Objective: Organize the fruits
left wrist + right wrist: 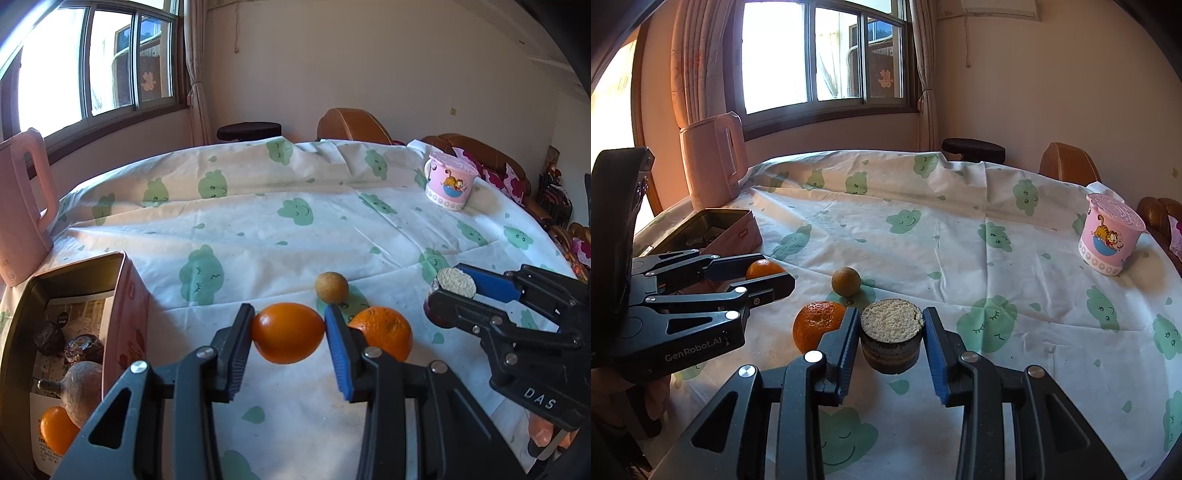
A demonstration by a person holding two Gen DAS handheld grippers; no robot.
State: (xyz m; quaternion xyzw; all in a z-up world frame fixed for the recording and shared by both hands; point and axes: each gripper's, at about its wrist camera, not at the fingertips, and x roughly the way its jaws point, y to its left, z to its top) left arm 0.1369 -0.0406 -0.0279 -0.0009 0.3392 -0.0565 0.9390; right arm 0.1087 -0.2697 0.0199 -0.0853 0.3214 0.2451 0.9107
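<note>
My left gripper is shut on a smooth orange fruit just above the cloth. My right gripper is shut on a dark cut fruit half with a pale grainy top; it also shows in the left wrist view. A rough-skinned orange lies on the cloth between the two grippers, also in the right wrist view. A small tan round fruit lies just behind it. A pink open tin at the left holds dark fruits, a brown pear-shaped fruit and an orange.
A pink kettle stands at the far left behind the tin. A pink cartoon cup stands at the far right of the table. The table wears a white cloth with green clouds. Brown chairs stand behind it.
</note>
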